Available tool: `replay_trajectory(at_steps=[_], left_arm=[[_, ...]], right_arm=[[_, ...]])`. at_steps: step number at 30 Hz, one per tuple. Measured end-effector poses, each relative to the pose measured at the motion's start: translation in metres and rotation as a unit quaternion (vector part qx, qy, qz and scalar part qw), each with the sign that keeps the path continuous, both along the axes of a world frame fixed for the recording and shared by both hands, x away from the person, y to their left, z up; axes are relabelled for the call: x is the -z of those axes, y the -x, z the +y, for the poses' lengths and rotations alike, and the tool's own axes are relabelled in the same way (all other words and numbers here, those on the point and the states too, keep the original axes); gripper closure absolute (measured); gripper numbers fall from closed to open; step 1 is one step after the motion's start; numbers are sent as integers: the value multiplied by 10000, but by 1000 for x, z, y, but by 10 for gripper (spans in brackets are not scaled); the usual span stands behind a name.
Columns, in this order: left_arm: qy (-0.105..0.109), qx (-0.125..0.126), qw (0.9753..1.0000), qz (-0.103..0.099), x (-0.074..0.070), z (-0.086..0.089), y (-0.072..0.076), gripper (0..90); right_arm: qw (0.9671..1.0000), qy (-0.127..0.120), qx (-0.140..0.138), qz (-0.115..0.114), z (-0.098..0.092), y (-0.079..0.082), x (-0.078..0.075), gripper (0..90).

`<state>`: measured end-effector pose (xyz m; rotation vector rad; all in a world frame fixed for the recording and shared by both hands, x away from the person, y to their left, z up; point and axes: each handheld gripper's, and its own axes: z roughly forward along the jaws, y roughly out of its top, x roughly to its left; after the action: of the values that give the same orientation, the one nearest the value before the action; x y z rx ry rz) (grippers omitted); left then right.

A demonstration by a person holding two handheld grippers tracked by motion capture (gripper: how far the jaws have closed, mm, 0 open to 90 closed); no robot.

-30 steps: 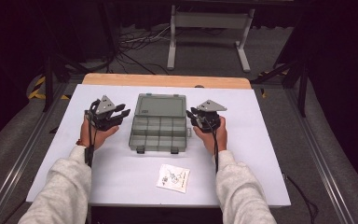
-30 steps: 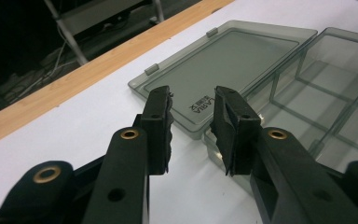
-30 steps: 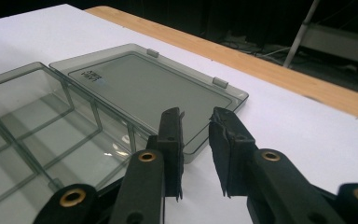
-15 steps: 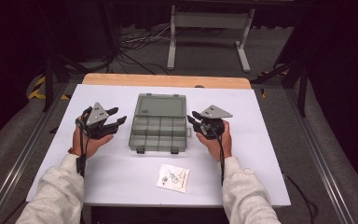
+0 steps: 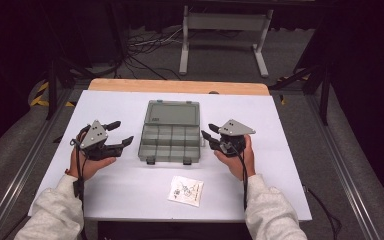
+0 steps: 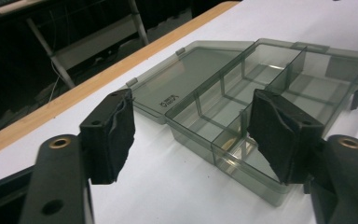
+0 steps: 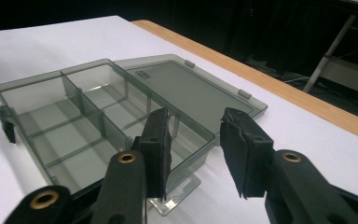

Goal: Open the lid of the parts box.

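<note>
A smoky clear plastic organizer box [image 5: 172,131] lies open in the middle of the white table [image 5: 280,165], its lid flat on the far side and its divided compartments empty. My left gripper [image 5: 121,132] is held just left of the box, open wide, jaws pointing at it. In the left gripper view the left gripper [image 6: 196,135] frames the box [image 6: 261,79] with nothing between its pads. My right gripper [image 5: 209,131] sits just right of the box, open with a narrower gap. In the right gripper view the right gripper [image 7: 198,156] hovers by the corner of the box [image 7: 88,116].
A small clear bag with printed paper [image 5: 186,190] lies near the front edge, between my forearms. A wooden strip [image 5: 180,86] borders the table's far edge. Beyond it a metal stand [image 5: 222,22] and cables lie on the dark floor.
Both grippers have drawn back slightly toward the near edge, the left one also moving a little leftward. The box and bag have not moved.
</note>
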<state>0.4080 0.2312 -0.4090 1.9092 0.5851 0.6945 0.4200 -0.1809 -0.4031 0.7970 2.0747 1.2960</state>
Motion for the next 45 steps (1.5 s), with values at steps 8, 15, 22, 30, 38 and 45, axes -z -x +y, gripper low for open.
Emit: replay_trajectory(at_steps=[8,15,22,30,38,45], left_arm=[[83,1,9999,-61,0,1,11,202],[144,23,9998,-149,-2,4,21,124],[157,82,9998,-96,1,5,33,55],[164,139,9998,-16,5,10,43,32],[127,310,9994,95,15,15,54,29],[83,335,9991,231,25,16,60,44]], right_arm=[[10000,-48,-72,-50,-4,10,-4,502],[9999,5,-124,-104,-8,22,-6,370],[9999,3,-60,-120,-10,33,-7,222],[9998,151,16,-101,-9,42,-2,141],[9994,334,-90,4,-5,58,6,134],[9991,353,-222,88,-6,68,9,133]])
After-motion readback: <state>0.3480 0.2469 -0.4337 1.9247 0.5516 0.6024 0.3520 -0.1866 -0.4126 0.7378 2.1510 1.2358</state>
